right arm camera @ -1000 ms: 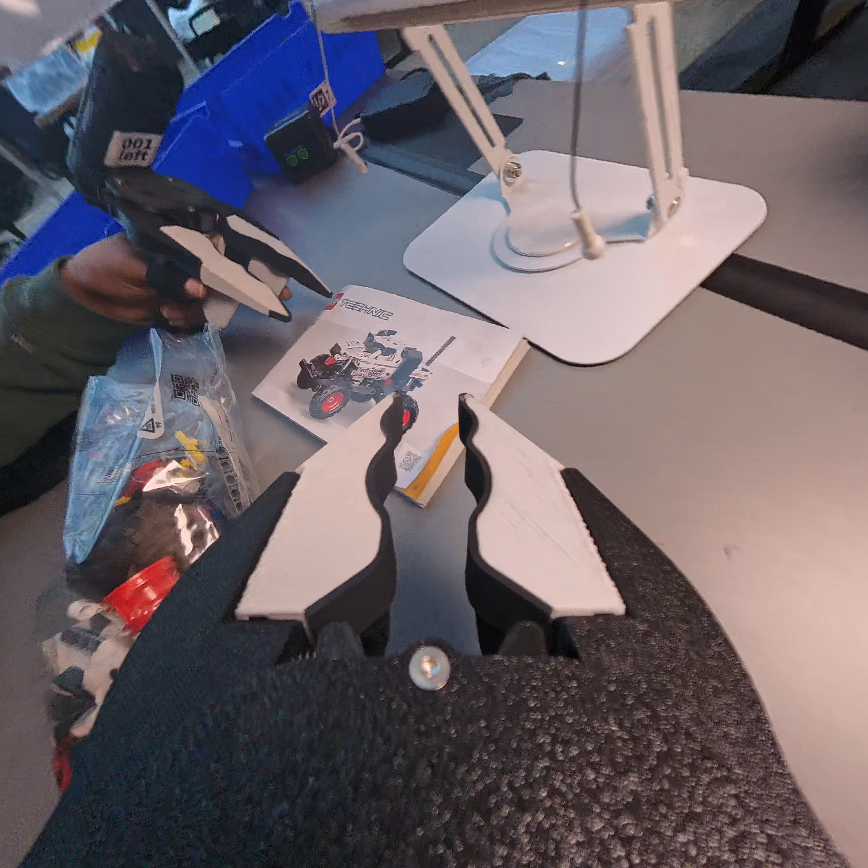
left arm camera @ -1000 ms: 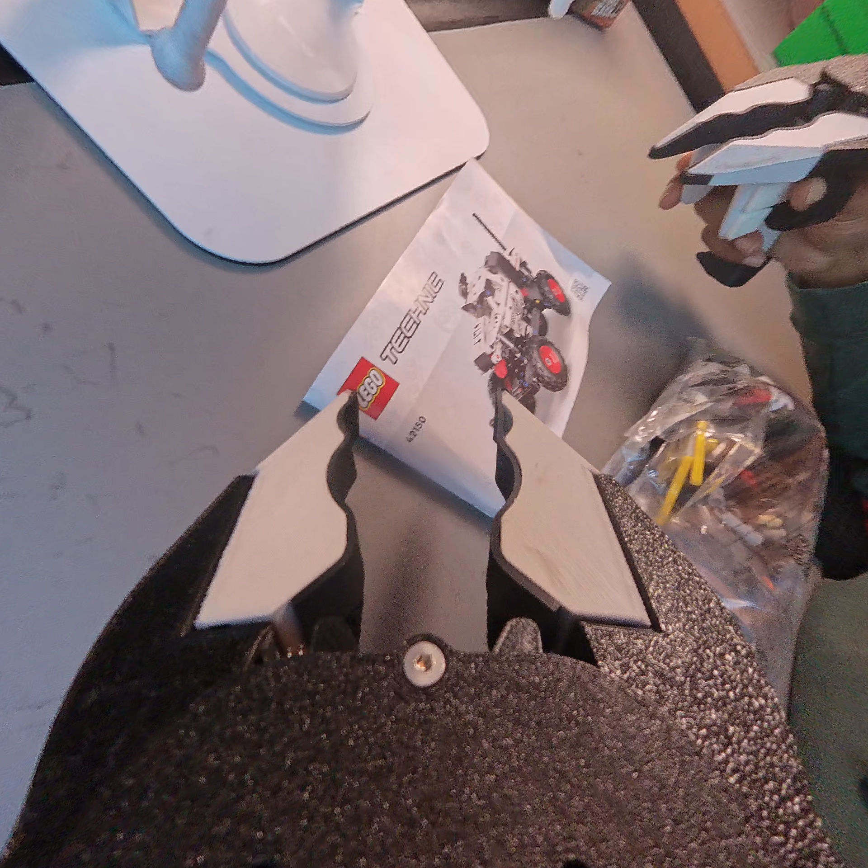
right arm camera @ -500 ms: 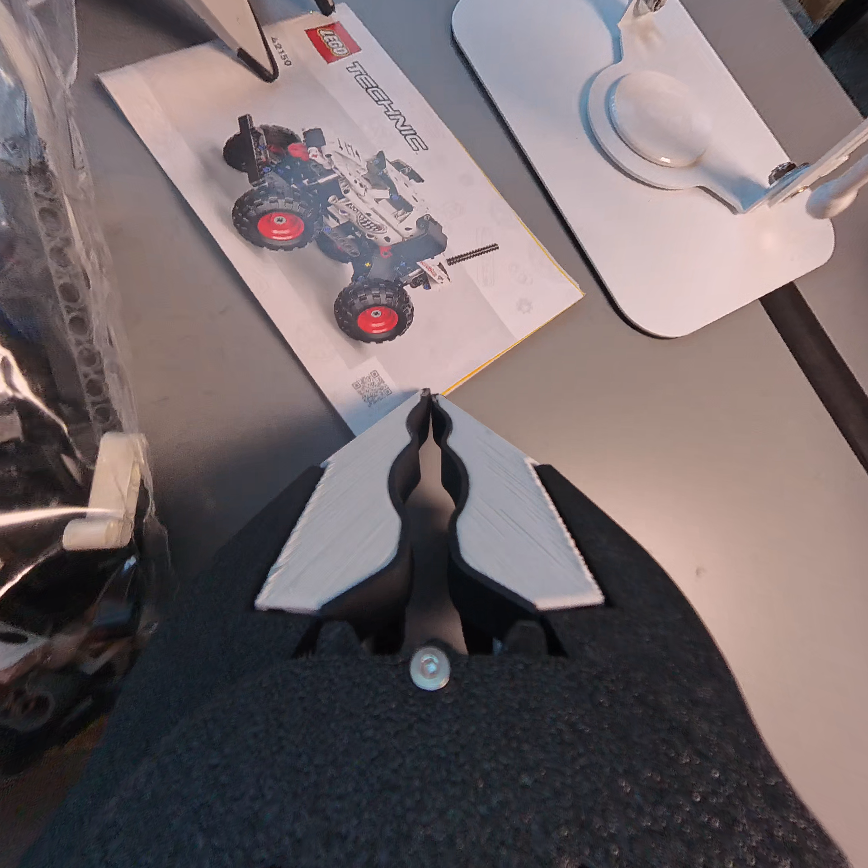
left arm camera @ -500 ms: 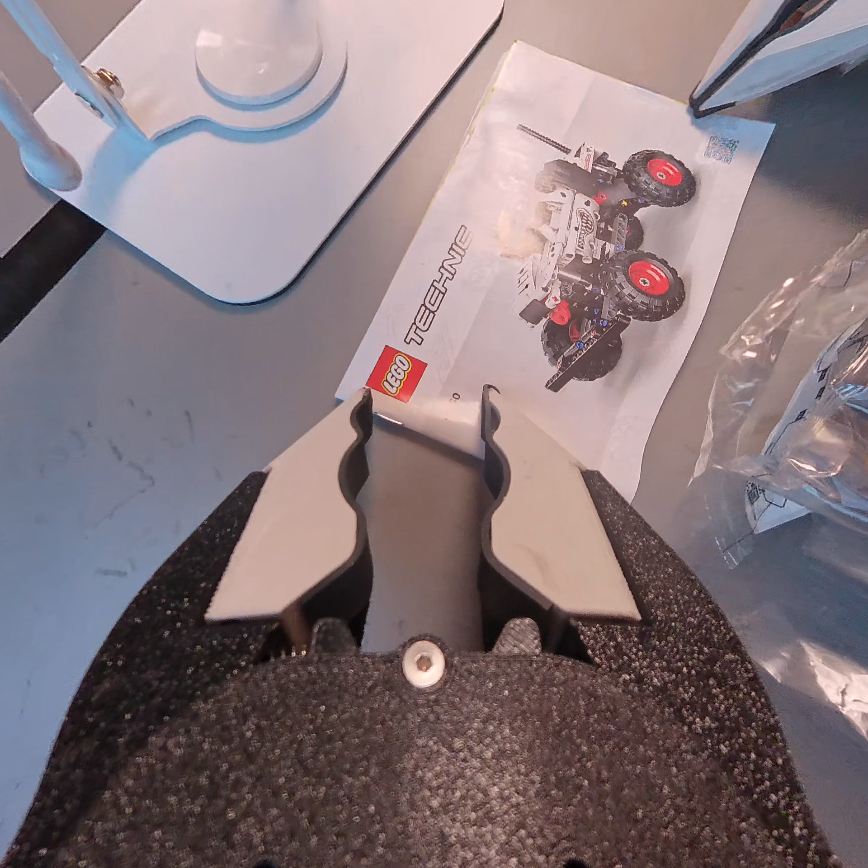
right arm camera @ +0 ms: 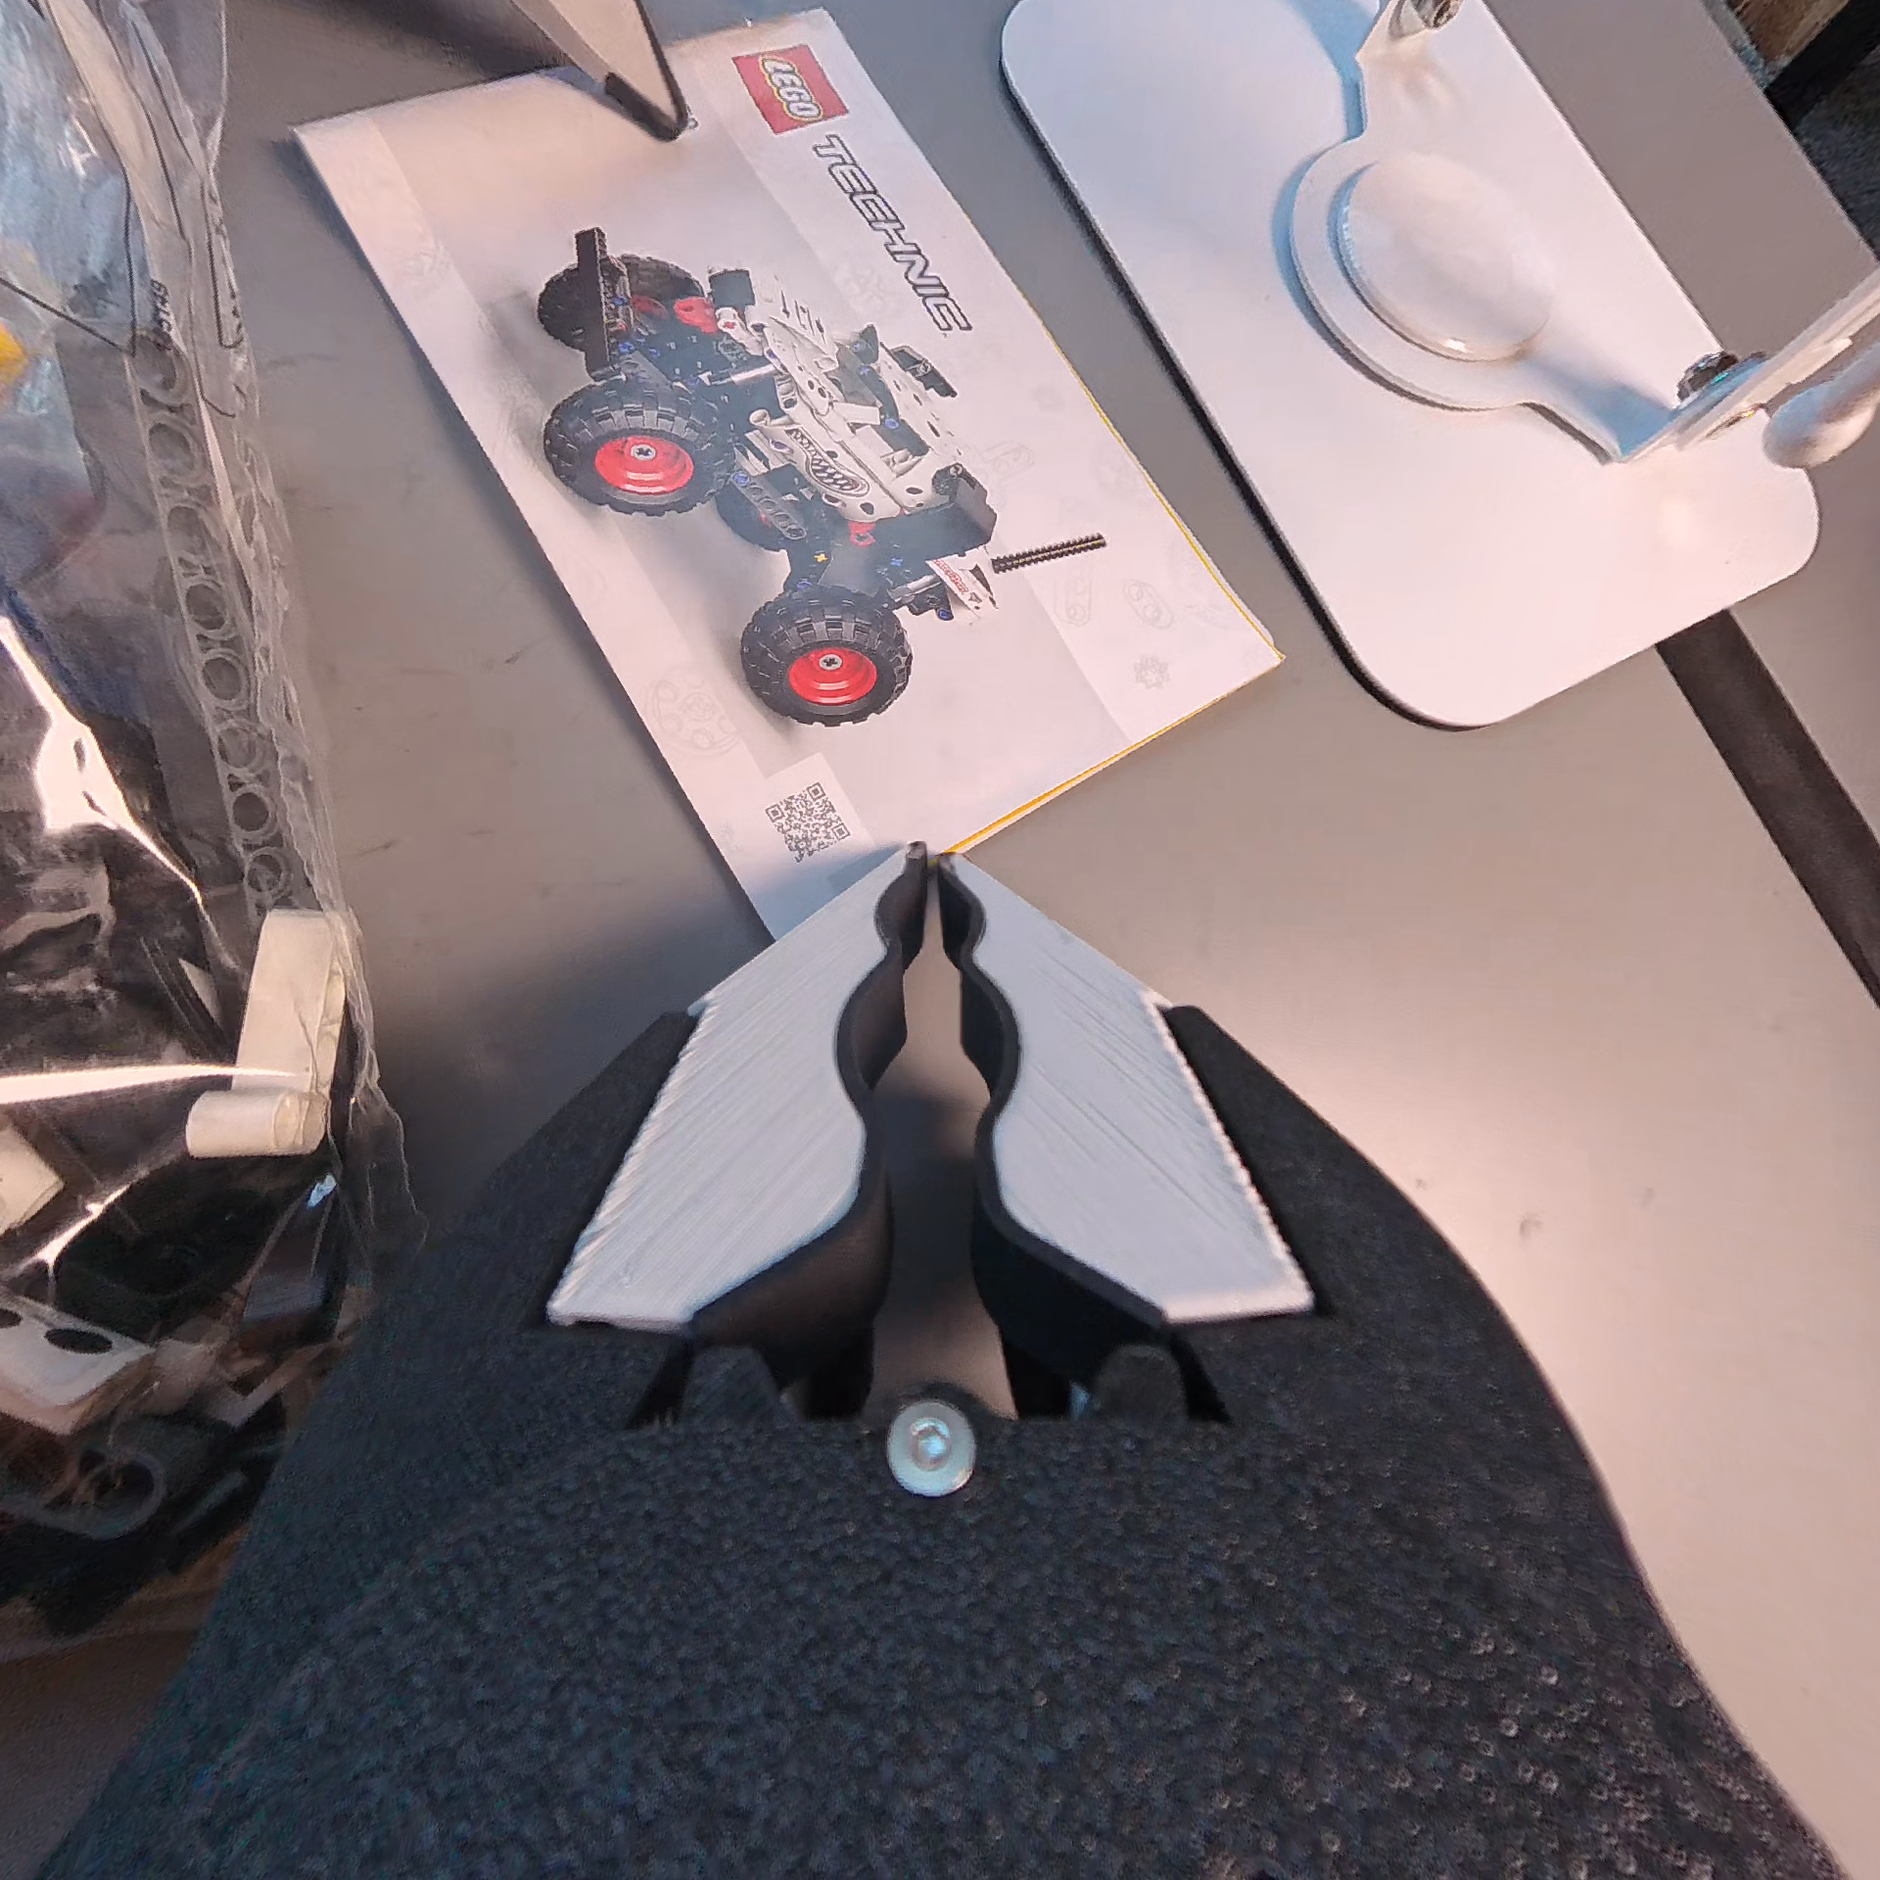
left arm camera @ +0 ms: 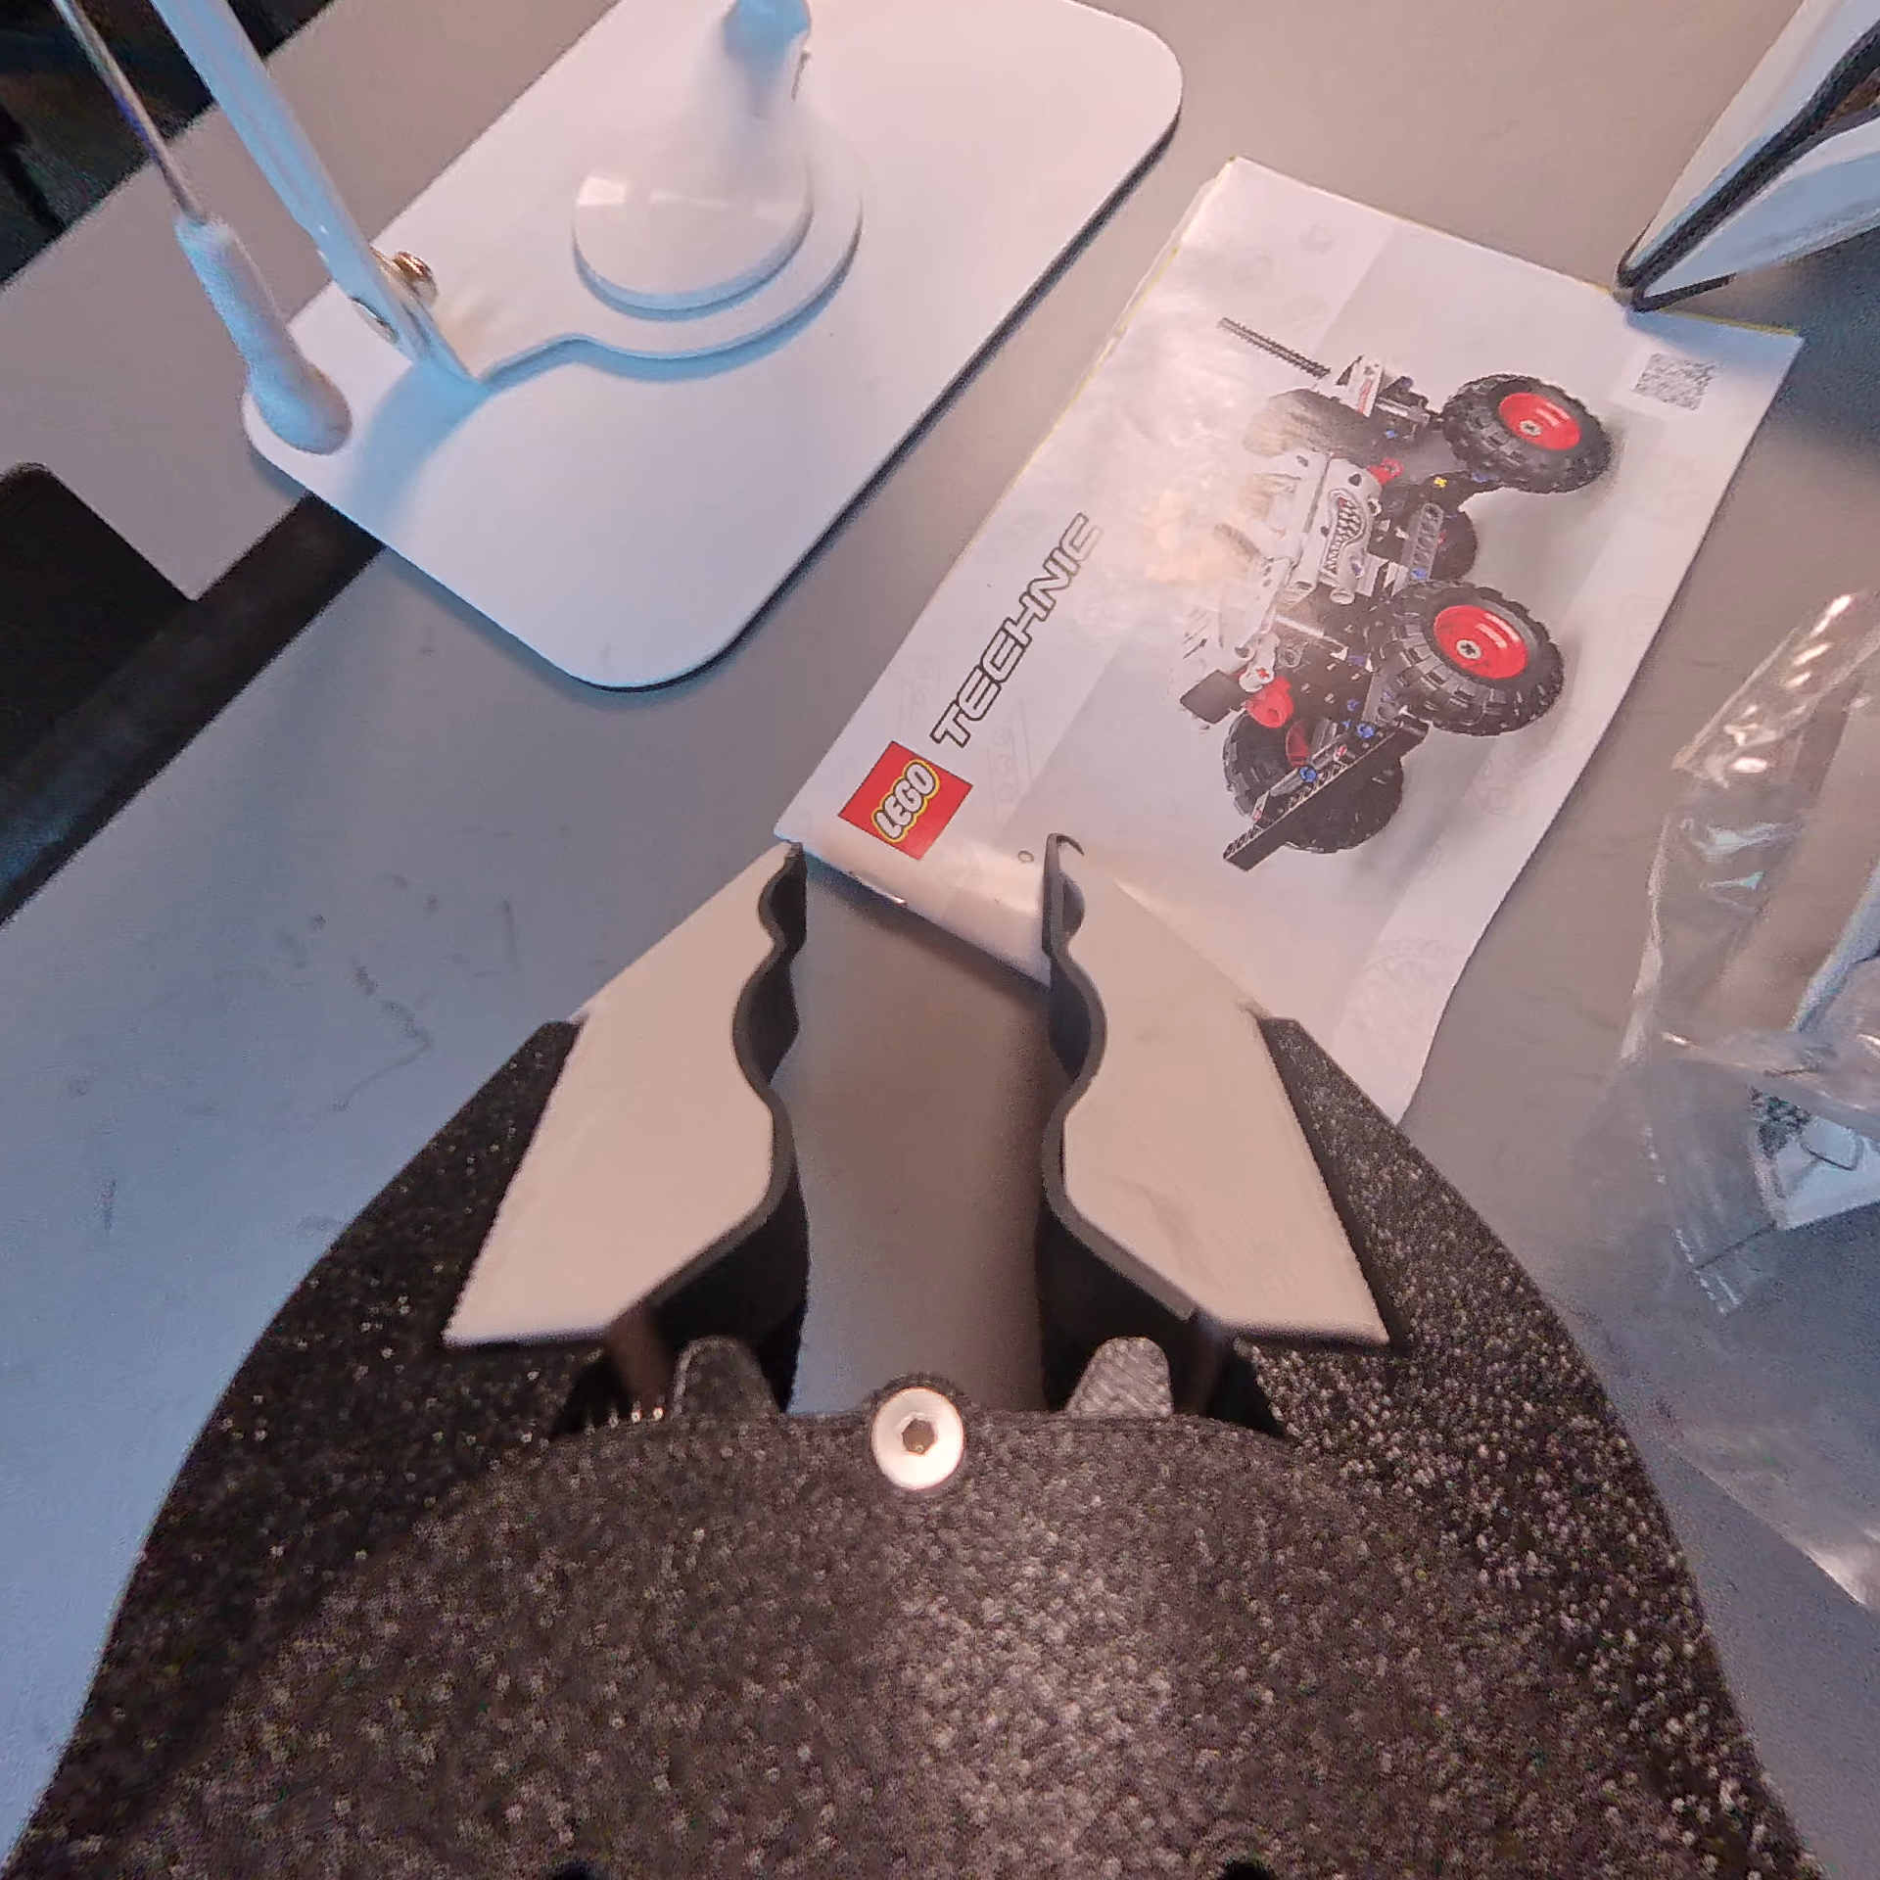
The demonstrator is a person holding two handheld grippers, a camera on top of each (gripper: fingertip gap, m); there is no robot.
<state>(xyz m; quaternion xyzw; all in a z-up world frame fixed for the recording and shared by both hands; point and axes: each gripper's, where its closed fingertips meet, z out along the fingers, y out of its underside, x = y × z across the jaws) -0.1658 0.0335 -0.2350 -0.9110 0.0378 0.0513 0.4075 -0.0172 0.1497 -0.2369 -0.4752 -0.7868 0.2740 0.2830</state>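
- The left hand-held gripper (left arm camera: 921,865) is spread wide, grasping nothing; its two tips sit at the near corner of the instruction booklet (left arm camera: 1323,570), the right tip lying over the paper edge, the left tip just off the corner above bare desk (left arm camera: 305,966).
- The right hand-held gripper (right arm camera: 928,860) is clenched, its tips all but touching, right at the booklet (right arm camera: 814,458) corner nearest it, beside the square code mark. Whether paper is pinched between the tips I cannot tell.
- The booklet lies flat on the grey desk, cover up, showing a white-and-black truck with red wheel hubs; a yellow edge shows along one side in the right wrist view.
- In the left wrist view the white lamp base (left arm camera: 712,336) stands at 11 o'clock from the booklet, close beside it but apart; its slanted white arms rise at the left.
- A clear plastic bag of building parts (right arm camera: 153,814) lies at 9 o'clock in the right wrist view, near the booklet's long edge; black, white and a little yellow show through it. The same bag (left arm camera: 1770,1017) shows at 3 o'clock in the left wrist view.
- A dark gap (right arm camera: 1790,794) runs across the desk past the lamp base.
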